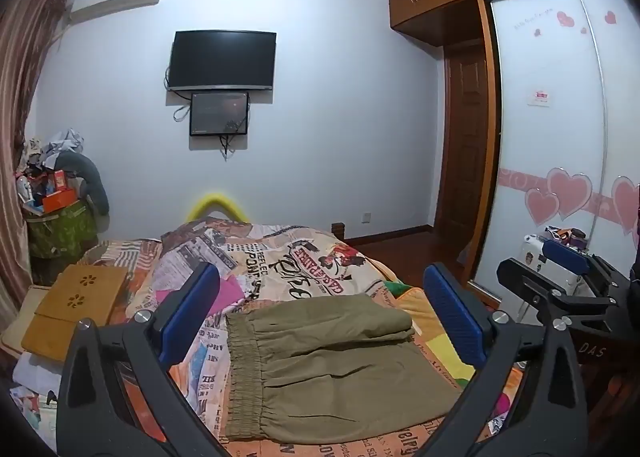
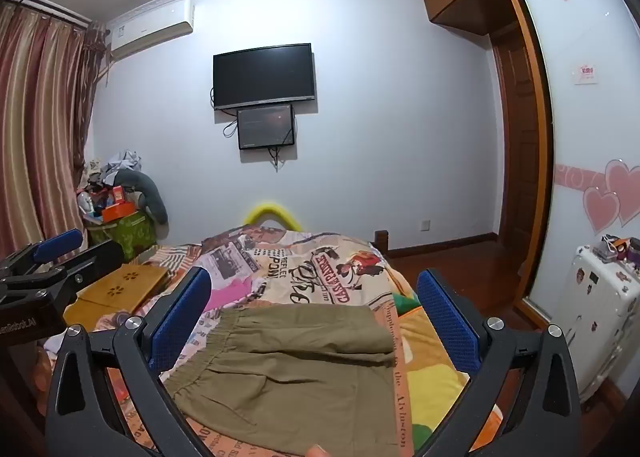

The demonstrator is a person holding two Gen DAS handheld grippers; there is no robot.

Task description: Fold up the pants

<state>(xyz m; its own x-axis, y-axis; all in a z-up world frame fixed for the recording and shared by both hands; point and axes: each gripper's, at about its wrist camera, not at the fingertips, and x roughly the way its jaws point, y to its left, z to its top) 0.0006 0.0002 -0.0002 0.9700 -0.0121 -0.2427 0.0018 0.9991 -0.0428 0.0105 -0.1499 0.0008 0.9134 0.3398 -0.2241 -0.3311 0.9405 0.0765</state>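
Olive-green pants (image 1: 332, 365) lie folded into a compact rectangle on the patterned bedspread (image 1: 280, 257), elastic waistband to the left. My left gripper (image 1: 320, 313) hovers above them, open wide, blue pads (image 1: 192, 309) clear of the cloth. In the right wrist view the same pants (image 2: 296, 369) lie below my right gripper (image 2: 316, 317), also open and holding nothing. The right gripper (image 1: 560, 269) shows at the right edge of the left wrist view; the left gripper (image 2: 52, 257) shows at the left edge of the right wrist view. A fingertip (image 2: 318, 450) peeks in at the bottom.
A wooden lap desk (image 1: 80, 305) rests on the bed's left side. A green hamper piled with clutter (image 1: 60, 217) stands by the curtain. A white suitcase (image 2: 596, 313) stands right of the bed before the wardrobe (image 2: 592, 117). A TV (image 1: 222, 59) hangs on the far wall.
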